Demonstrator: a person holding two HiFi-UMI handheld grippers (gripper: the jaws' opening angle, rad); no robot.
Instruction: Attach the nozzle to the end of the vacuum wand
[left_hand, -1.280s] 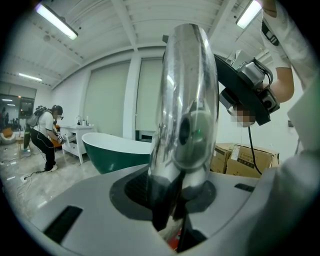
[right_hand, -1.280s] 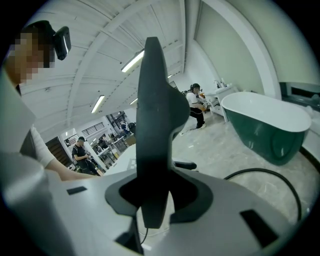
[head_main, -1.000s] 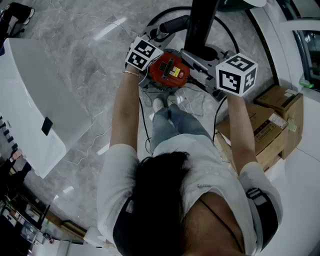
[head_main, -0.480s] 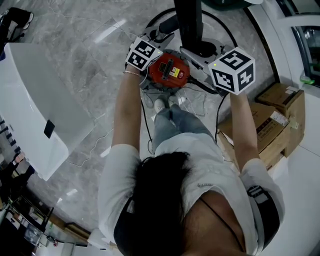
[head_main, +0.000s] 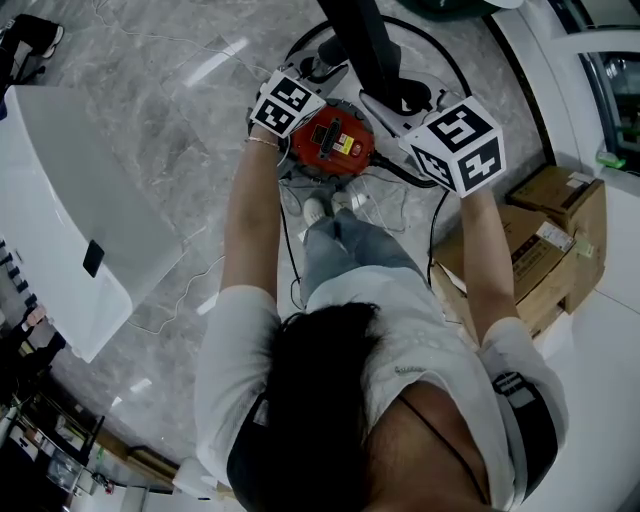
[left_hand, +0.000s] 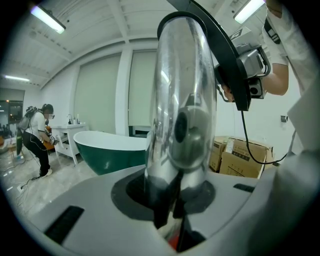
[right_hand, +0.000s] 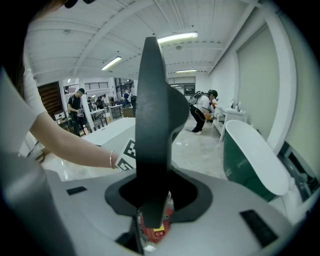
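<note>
- Since the earlier head view, the black part (head_main: 365, 45) has swung from upright to a lean toward the picture's upper left, and the right gripper (right_hand: 151, 217) has rolled with it, its marker cube turned.
- That black part sits between the right gripper's jaws, which are clamped on its narrow lower end. It rises broad and tall in front of that camera.
- The clear tube (left_hand: 182, 100) stands upright in the left gripper (left_hand: 170, 225), whose jaws are closed on its base.
- These two read as the nozzle and the wand, though I cannot tell which is which.
- In the left gripper view a black arc runs from the tube's top across toward the right gripper, so the two parts may meet up there. No view shows a seated joint.
- My judgement: both parts are picked up and brought close, and the right hand is lining its part up. Mating the ends and pushing them home is still to do.
- Both are held just above the red vacuum (head_main: 335, 140), which stands on the floor (head_main: 150, 120) at the person's feet, between the two grippers.
- A black hose (head_main: 458, 62) loops behind the vacuum.
- Cardboard boxes (head_main: 560, 230) stand to the right, well apart from the work.
</note>
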